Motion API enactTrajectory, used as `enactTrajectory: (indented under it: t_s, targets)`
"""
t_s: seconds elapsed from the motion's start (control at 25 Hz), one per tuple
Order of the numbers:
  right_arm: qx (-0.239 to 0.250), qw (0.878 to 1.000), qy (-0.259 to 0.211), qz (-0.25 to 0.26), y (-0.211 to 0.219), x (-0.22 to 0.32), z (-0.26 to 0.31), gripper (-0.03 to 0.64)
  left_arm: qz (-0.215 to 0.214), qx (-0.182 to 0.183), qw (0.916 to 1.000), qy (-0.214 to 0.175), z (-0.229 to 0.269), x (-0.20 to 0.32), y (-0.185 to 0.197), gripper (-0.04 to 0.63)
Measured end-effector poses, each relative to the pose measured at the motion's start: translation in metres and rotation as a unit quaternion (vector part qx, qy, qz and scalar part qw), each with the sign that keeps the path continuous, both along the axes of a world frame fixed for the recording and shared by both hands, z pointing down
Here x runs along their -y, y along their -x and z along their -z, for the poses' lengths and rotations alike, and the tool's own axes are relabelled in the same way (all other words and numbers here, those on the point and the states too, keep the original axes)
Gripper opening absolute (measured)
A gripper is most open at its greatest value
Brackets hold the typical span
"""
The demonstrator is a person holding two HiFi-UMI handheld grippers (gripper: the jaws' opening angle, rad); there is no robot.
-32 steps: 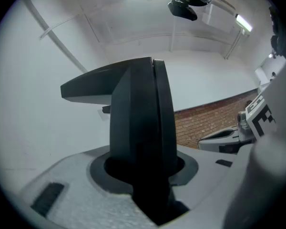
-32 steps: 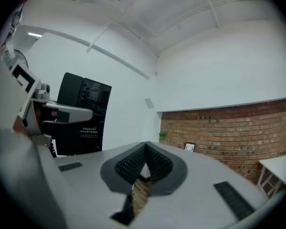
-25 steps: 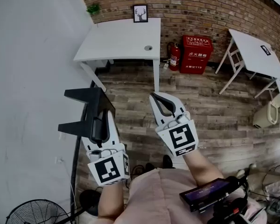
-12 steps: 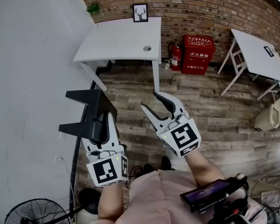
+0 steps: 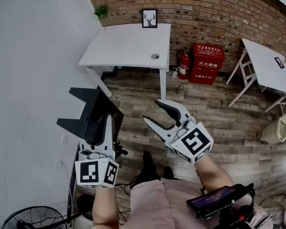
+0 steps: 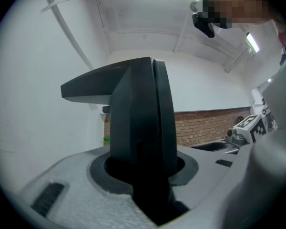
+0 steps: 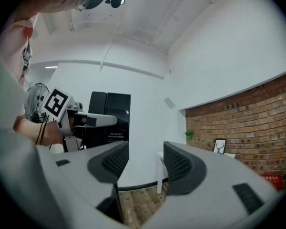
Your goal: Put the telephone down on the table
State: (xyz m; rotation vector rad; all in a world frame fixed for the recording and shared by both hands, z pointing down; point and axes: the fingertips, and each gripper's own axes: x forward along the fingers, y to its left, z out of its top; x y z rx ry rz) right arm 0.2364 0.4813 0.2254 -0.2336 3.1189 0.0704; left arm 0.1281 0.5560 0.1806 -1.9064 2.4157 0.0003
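Note:
The black telephone (image 5: 96,112) is off the table, held out over the wooden floor, with my left gripper (image 5: 105,130) shut on it. In the left gripper view the telephone (image 6: 139,123) stands upright between the jaws and fills the middle. My right gripper (image 5: 154,112) hovers to the right of it, apart from it. Its jaws have just been opening and stand open with nothing between them; in the right gripper view (image 7: 145,162) only the floor and wall show in the gap. The white table (image 5: 128,44) stands ahead by the brick wall.
A small round object (image 5: 155,56) lies on the table, with a framed picture (image 5: 149,18) and a plant (image 5: 101,12) at its back. A fire extinguisher (image 5: 183,63) and red box (image 5: 206,63) stand to its right. A second white table (image 5: 267,66) is far right, a fan (image 5: 33,218) lower left.
The right gripper's jaws went from shut to open and it turned a little. The left gripper moved down and left in the view with the telephone still in it.

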Motion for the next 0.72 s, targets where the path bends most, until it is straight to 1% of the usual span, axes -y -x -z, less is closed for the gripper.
enactTrajectory:
  t_s: [0.16,0.24,0.32,0.4,0.52,0.72]
  targets:
    - [-0.003,0.999,0.003,0.034,0.023,0.006,-0.007,0.24,-0.043,-0.014,0.999,0.008,-0.009,0.017,0.012,0.164]
    - [-0.008,0.999,0.001,0.053,0.04,0.009,-0.01,0.261,-0.071,-0.022,0.9971,0.014,-0.014,0.029,0.019,0.164]
    - [-0.011,0.997,0.001,0.073,0.058,0.013,-0.011,0.287,-0.107,-0.035,0.9935,0.016,-0.016,0.043,0.025,0.164]
    - [-0.008,0.995,0.011,0.103,0.077,0.018,-0.011,0.315,-0.148,-0.048,0.9877,0.015,-0.017,0.058,0.034,0.164]
    - [-0.007,0.988,0.028,0.148,0.111,0.027,-0.013,0.354,-0.211,-0.054,0.9758,0.019,-0.019,0.08,0.053,0.164]
    - [-0.023,0.98,0.049,0.191,0.167,0.052,-0.024,0.362,-0.295,-0.069,0.9526,0.026,-0.019,0.109,0.088,0.164]
